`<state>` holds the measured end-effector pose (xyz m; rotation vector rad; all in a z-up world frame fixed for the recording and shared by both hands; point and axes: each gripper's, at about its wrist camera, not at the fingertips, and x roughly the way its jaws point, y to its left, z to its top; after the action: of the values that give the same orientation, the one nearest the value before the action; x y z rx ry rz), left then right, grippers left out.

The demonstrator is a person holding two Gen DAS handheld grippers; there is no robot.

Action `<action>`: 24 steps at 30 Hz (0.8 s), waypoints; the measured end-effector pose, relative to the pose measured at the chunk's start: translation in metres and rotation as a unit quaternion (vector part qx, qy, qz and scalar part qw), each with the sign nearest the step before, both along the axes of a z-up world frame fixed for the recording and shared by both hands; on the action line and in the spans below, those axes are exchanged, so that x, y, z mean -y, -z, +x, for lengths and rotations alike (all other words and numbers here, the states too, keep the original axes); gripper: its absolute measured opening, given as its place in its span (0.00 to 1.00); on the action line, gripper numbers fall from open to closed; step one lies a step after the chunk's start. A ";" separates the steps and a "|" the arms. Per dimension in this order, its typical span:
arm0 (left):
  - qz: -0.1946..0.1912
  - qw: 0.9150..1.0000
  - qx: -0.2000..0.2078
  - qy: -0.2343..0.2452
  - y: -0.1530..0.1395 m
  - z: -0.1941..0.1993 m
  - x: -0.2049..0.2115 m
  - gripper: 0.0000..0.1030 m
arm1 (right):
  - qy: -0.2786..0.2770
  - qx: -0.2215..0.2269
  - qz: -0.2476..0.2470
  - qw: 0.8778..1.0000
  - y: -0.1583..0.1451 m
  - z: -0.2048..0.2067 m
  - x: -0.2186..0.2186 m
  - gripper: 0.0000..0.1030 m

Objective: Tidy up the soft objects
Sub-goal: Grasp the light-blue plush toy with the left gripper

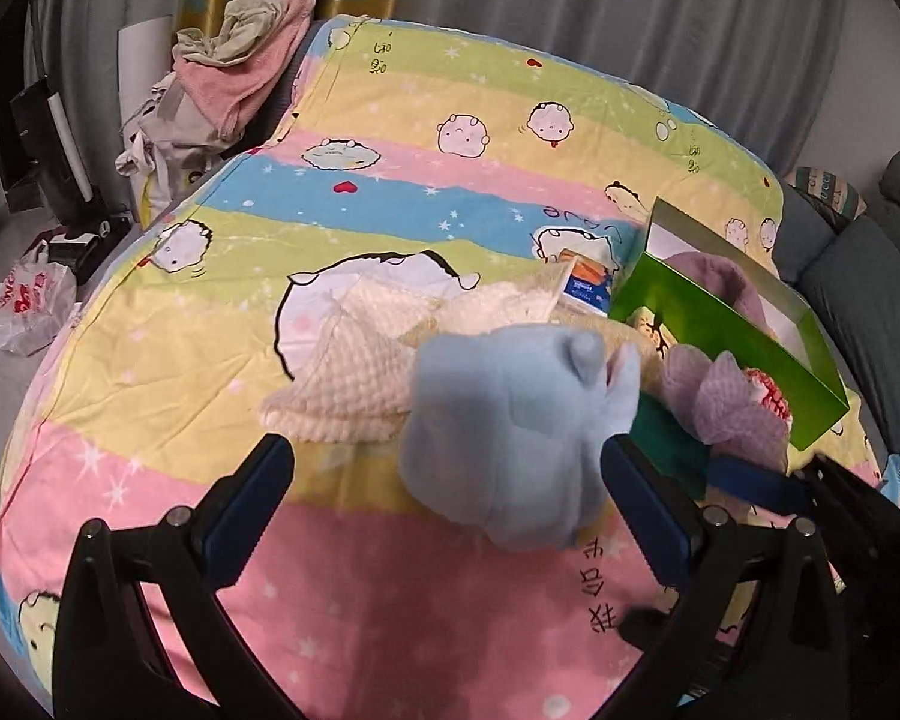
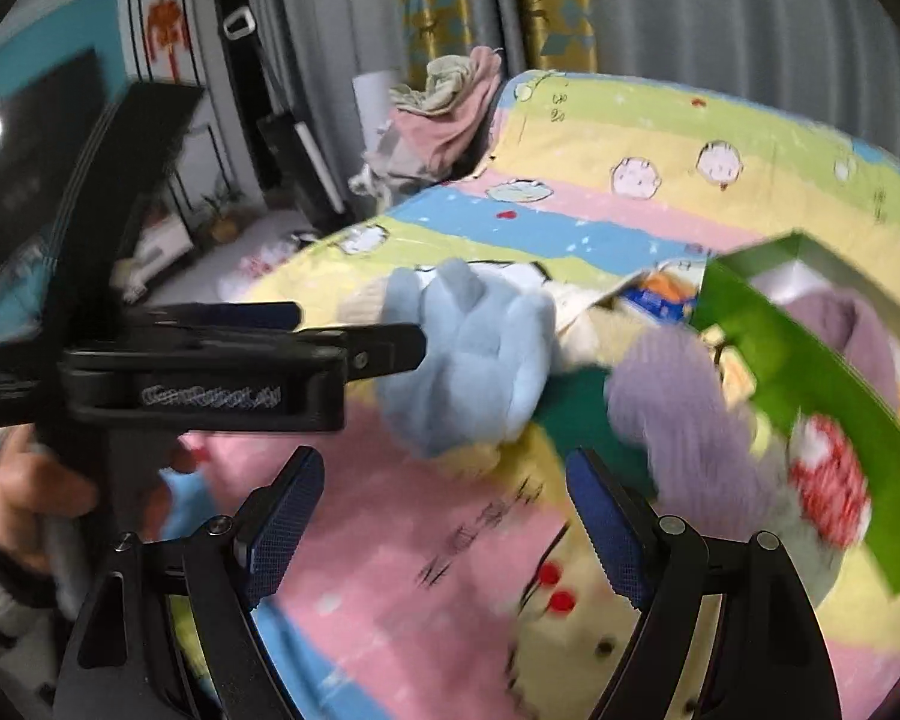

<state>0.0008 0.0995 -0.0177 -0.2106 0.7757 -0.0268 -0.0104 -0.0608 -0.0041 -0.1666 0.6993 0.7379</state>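
A pale blue plush toy [image 1: 510, 420] lies on the striped cartoon quilt [image 1: 360, 192], on top of a cream waffle cloth [image 1: 354, 372]. My left gripper [image 1: 444, 456] is open wide. The toy's near end sits between its fingers, close to the right one, with a broad gap on the left. Right of the toy lie a purple knitted piece [image 1: 732, 408] and a dark green cloth [image 1: 672, 438]. Behind them a green box [image 1: 732, 336] holds a mauve hat [image 1: 726, 282]. My right gripper [image 2: 444, 468] is open over the pink stripe, holding nothing, near the toy [image 2: 474, 360] and the purple knit [image 2: 690, 420].
A blue and orange tissue pack [image 1: 588, 282] lies by the box. Clothes are piled [image 1: 240, 72] beyond the bed's far left corner, and a plastic bag [image 1: 24, 312] is on the floor. A dark sofa [image 1: 870, 300] runs along the right. A hand [image 2: 24, 498] holds the left gripper.
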 end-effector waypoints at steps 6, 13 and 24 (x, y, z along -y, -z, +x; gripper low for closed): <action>-0.015 1.000 -0.008 0.025 0.005 0.019 -0.001 0.99 | -0.001 0.019 -0.030 0.999 0.003 0.023 -0.018 0.81; -0.039 0.998 -0.019 0.048 0.015 0.040 -0.002 0.99 | -0.017 -0.001 -0.029 0.999 0.008 0.048 -0.028 0.81; -0.085 0.992 -0.037 0.087 0.026 0.050 0.004 0.77 | -0.034 -0.044 0.022 0.998 0.017 0.051 -0.028 0.65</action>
<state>0.0507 0.0958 -0.0439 -0.3055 0.8644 -0.2518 0.0411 -0.0327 -0.0209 -0.1176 0.7640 0.8293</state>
